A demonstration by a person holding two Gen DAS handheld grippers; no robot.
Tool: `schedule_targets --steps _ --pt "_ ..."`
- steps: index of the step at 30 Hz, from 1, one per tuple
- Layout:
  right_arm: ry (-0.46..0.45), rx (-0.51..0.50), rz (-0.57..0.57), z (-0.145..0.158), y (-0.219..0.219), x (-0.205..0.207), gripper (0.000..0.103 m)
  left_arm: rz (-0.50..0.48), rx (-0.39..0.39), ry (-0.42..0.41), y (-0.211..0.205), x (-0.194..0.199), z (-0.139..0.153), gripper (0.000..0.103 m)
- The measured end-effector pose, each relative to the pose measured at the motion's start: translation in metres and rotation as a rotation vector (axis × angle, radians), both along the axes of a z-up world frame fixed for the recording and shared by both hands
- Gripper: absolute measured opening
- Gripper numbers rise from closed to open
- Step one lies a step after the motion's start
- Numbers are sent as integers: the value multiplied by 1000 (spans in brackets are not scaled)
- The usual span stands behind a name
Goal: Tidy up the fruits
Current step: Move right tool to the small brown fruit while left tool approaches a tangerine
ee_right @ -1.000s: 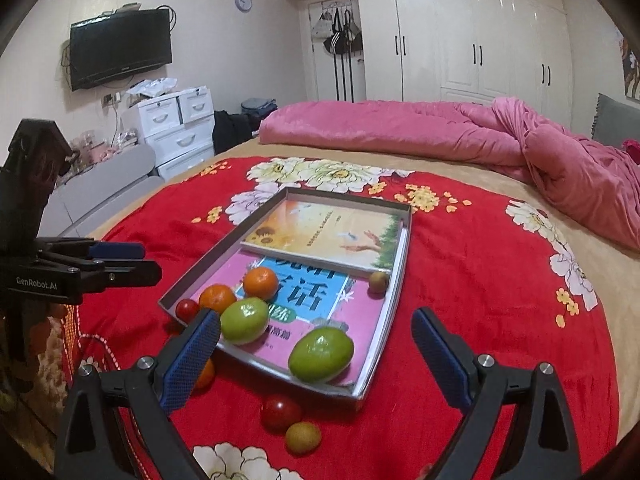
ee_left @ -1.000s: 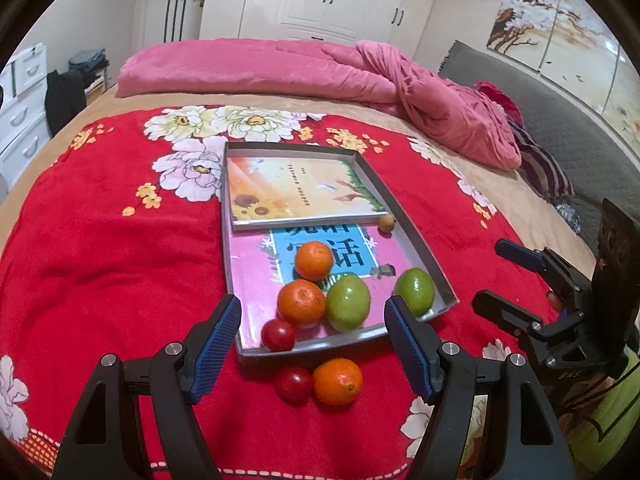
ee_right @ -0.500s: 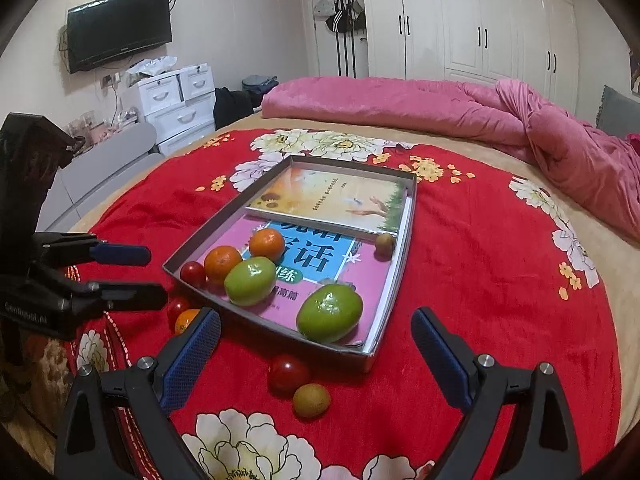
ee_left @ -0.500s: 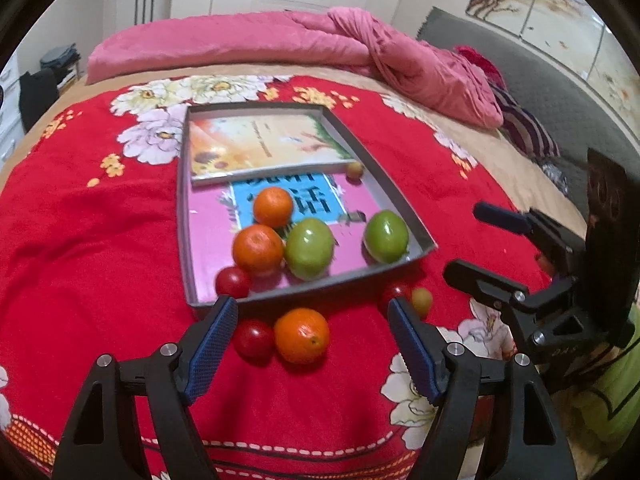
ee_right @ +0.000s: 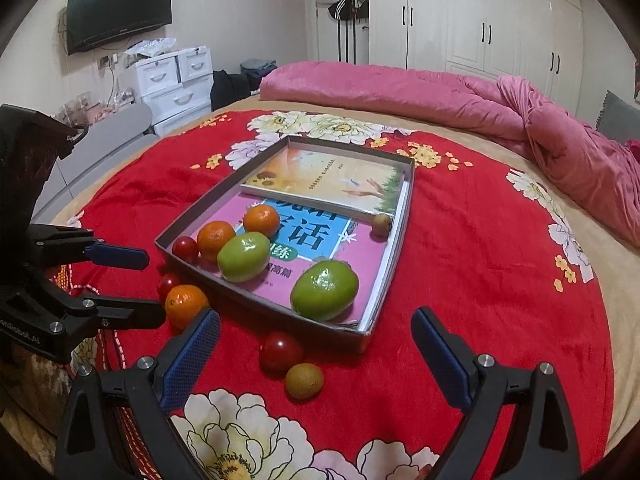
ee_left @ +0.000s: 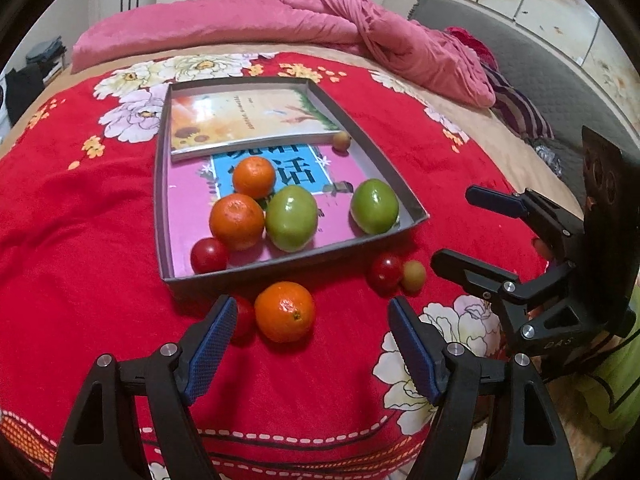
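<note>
Both the left claw [ee_left: 310,334] and the right claw [ee_right: 316,350] hang released and empty over the bed [ee_left: 80,240] (red floral blanket), where an orange [ee_left: 285,312] lies just outside the grey tray [ee_left: 280,266] holding other fruits.

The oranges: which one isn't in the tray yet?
The orange lying on the red blanket, just outside the tray's near wall beside a small red fruit. The other two oranges sit inside the tray.
</note>
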State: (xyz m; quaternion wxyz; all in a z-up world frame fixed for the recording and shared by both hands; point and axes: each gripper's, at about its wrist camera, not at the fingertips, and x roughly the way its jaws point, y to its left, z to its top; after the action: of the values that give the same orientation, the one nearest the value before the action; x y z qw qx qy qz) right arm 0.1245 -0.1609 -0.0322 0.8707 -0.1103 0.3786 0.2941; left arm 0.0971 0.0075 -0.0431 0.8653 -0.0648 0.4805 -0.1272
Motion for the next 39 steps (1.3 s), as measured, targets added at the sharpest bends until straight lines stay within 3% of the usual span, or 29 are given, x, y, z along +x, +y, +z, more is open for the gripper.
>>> schedule_targets --steps 9,18,26,28,33,39 --pt "66 -50 -12 -16 2 2 97 -39 5 22 -8 -3 -5 78" --pt "100 -65 -38 -22 -3 4 97 -51 14 40 -8 1 -13 55" --pt "140 -110 -21 -33 0 2 96 -99 108 16 -15 11 -14 50" --pt "158 -118 -20 -38 0 4 94 -114 132 10 -18 13 -14 50" --pt "195 -142 -11 -49 0 6 66 -120 165 10 -18 19 -17 50" --pt "187 -159 39 -54 4 4 43 -110 174 31 -13 25 -23 50"
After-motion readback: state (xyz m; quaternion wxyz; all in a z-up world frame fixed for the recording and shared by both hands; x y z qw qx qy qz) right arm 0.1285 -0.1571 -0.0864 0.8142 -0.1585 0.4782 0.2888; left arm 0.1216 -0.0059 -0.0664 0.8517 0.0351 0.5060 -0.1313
